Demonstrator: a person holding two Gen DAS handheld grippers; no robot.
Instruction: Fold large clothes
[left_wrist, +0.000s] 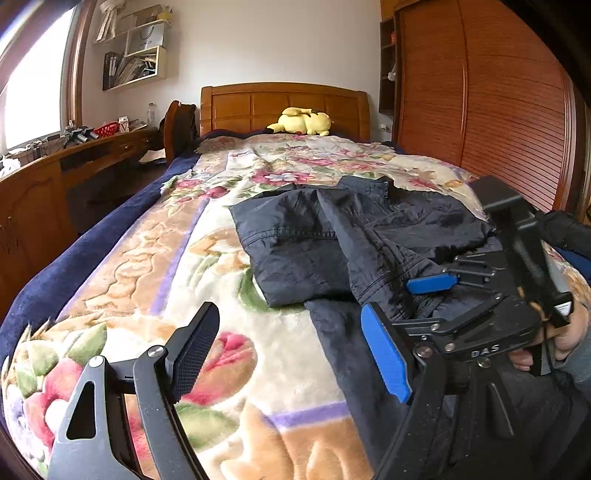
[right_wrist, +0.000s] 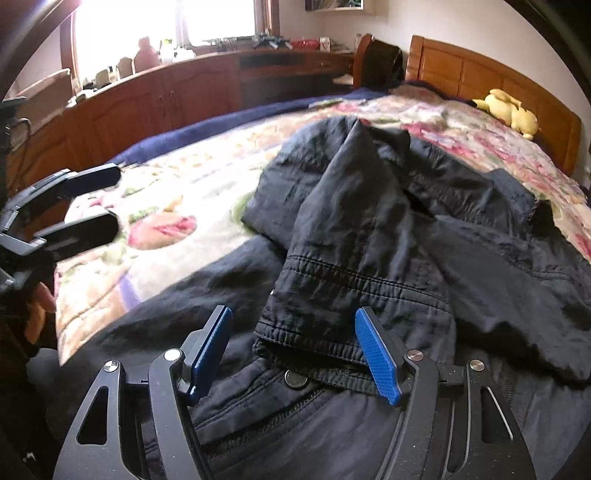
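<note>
A black jacket (left_wrist: 332, 236) lies crumpled on the floral blanket (left_wrist: 166, 258), with one sleeve folded across its body (right_wrist: 369, 221). In the right wrist view the sleeve's elastic cuff (right_wrist: 314, 325) sits between the blue pads of my right gripper (right_wrist: 295, 352). The jaws are open and the left pad stands clear of the cloth. My left gripper (left_wrist: 291, 350) hovers open over the blanket and the jacket's near edge, holding nothing. It also shows at the left (right_wrist: 96, 203) of the right wrist view. One blue finger (left_wrist: 432, 284) of the right gripper rests over the jacket.
A yellow plush toy (left_wrist: 303, 122) lies by the wooden headboard (left_wrist: 284, 103). A slatted wooden wardrobe (left_wrist: 498, 110) stands along the right side of the bed. A cluttered desk (left_wrist: 74, 155) runs under the window on the left. A hand (left_wrist: 569, 332) holds the right gripper.
</note>
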